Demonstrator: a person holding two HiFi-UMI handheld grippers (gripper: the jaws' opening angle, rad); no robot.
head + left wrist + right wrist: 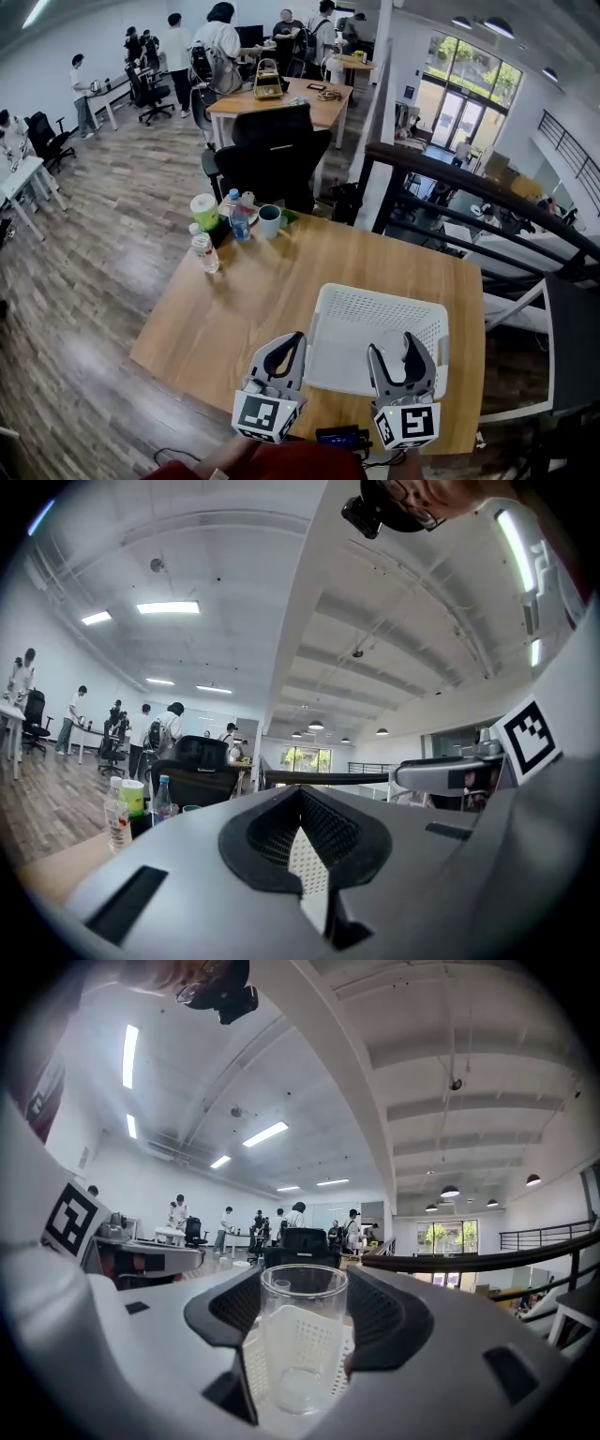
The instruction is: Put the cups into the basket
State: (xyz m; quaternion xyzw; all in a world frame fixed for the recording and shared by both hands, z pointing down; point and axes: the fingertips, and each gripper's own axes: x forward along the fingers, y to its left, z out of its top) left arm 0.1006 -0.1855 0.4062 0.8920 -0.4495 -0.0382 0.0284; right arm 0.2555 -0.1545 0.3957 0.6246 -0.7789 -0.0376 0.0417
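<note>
Clear glossy cup (302, 1335), matt perforated-plastic basket (377, 307)

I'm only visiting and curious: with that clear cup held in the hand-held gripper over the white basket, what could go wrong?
The clear cup is pinched only at its sides by the right hand-held gripper, so its smooth wall might slip. If it is released too high above the white basket, it could tip over or bounce.

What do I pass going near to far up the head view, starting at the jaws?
First the left gripper and right gripper, level → white basket → clear bottle → blue cup → black office chair.
</note>
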